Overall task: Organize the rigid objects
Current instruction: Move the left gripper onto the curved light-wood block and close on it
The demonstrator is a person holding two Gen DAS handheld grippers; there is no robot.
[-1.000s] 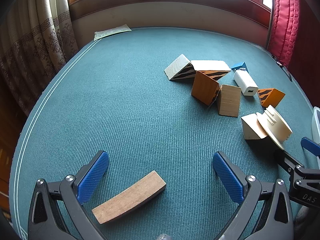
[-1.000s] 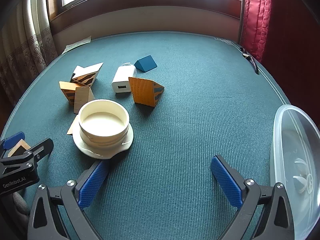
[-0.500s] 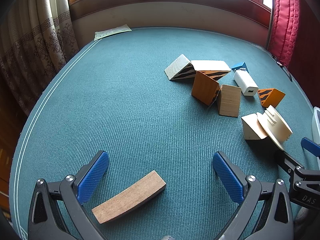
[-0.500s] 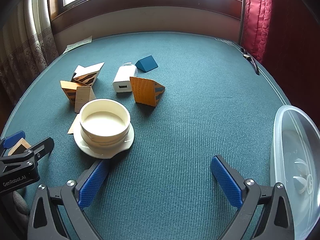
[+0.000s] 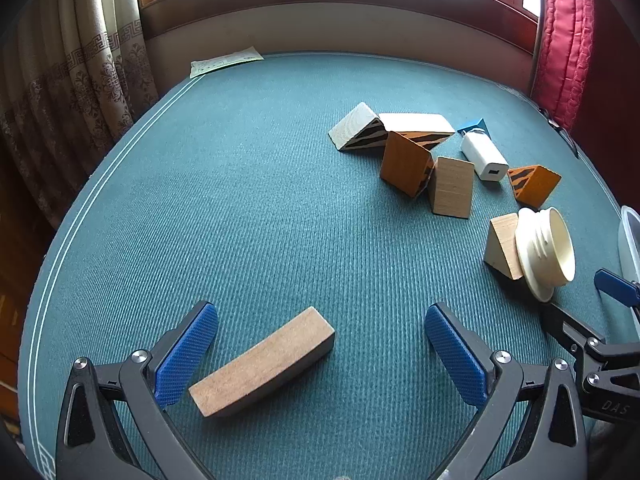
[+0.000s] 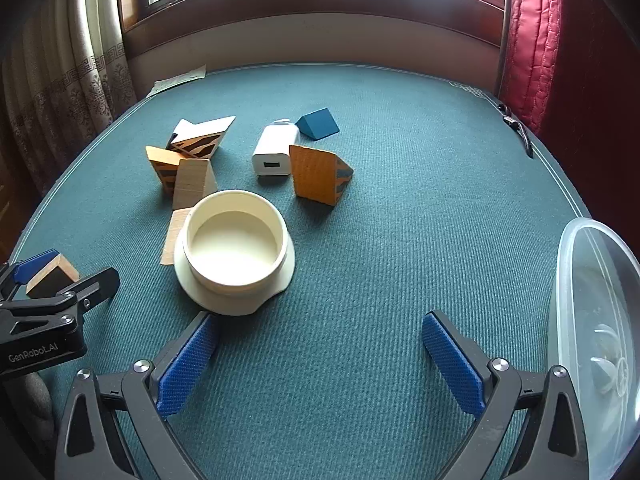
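Between the wide-open jaws of the left gripper point(image 5: 320, 354) lies the curved block point(image 5: 262, 368), flat on the cloth, stiff and probably light, best pinched across its long edges, while the right gripper point(image 6: 318, 362) gapes empty beside the cup point(image 6: 235, 246)

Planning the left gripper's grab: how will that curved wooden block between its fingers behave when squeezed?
The curved wooden block looks solid, so probably stiff. It lies flat and slanted across the open left gripper, so squeezing may turn it. Its faces look matte, probably not slippery.

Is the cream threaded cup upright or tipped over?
Upright: the cream threaded cup rests on its wide flange on the green table, open mouth up, apparently empty.
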